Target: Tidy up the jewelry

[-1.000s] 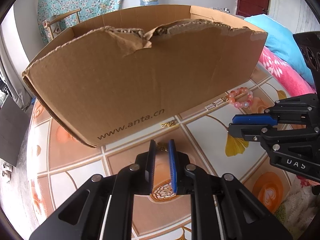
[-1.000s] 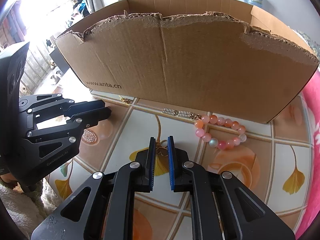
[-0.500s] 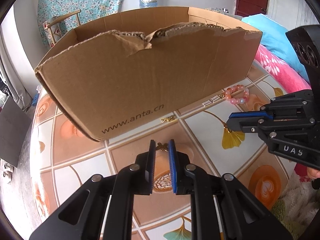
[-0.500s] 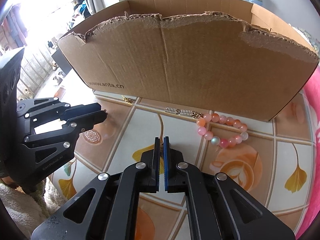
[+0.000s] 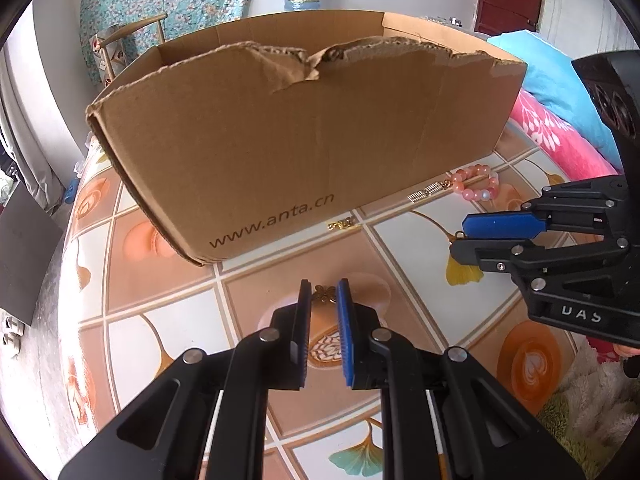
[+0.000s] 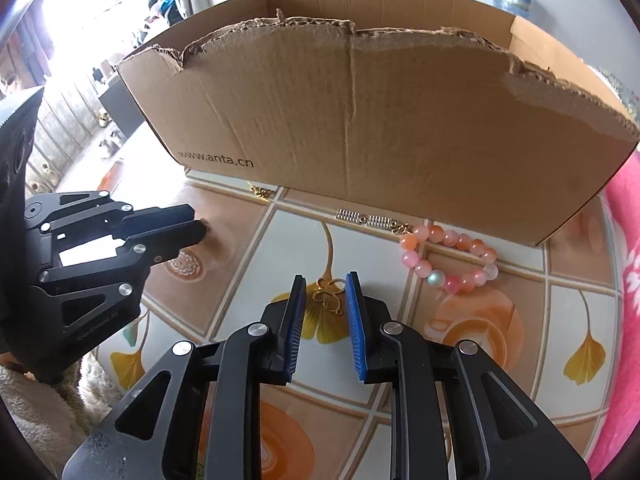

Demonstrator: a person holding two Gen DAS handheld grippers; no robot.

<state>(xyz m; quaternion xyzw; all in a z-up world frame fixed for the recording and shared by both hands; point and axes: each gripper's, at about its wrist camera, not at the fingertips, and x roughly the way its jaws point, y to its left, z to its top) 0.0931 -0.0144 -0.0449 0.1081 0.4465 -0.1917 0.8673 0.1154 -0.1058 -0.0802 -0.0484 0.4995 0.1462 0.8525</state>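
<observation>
Resting on table: a glossy tiled-pattern tabletop (image 6: 500,360) with ginkgo-leaf prints carries a torn corrugated cardboard box (image 6: 380,128).
Right gripper (image 6: 326,292): ribbed blue pads are parting; a looped gold wire earring (image 6: 329,295) lies between them, untouched.
Left gripper (image 5: 324,294): pads stand slightly apart around a small gold flower-shaped earring (image 5: 324,293); whether they pinch it I cannot tell.
Nearby: a round pink-and-orange bead bracelet (image 6: 450,260) and silver coiled pieces (image 6: 366,218) lie beside the box wall.

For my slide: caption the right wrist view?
Right gripper opening over a gold earring, bead bracelet and cardboard box beyond.
</observation>
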